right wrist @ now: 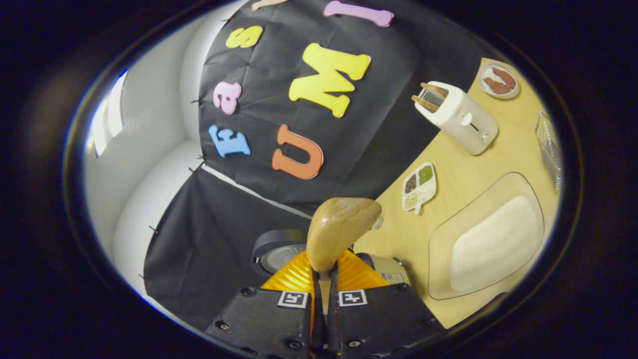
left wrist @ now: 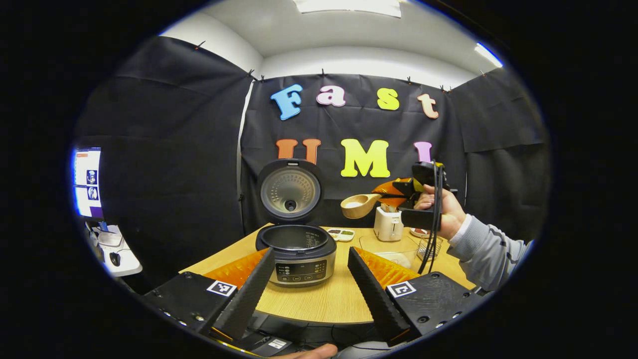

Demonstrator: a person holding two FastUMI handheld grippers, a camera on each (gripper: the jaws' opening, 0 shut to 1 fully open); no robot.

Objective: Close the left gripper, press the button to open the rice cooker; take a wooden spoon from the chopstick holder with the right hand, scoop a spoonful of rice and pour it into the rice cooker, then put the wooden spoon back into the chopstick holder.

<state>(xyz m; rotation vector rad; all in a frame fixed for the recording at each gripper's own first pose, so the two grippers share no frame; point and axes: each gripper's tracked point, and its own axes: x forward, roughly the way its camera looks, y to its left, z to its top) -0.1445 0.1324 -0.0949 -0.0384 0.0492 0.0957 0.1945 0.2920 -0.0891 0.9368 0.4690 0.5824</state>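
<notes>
Gripping the wooden spoon [right wrist: 339, 232] of rice, the right claw [right wrist: 325, 279] hangs above the open rice cooker [left wrist: 299, 249]; left claw [left wrist: 309, 286] released

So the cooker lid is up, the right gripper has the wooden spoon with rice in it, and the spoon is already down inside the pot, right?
Not quite. The rice cooker is open and the right gripper holds the wooden spoon with rice in its bowl, but the left gripper view shows the spoon in the air, up and to the right of the pot, not inside it.

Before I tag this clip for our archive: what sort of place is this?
Likely a staged kitchen booth: a wooden table carrying a rice cooker and toaster, black cloth walls, and a monitor alongside.
</notes>
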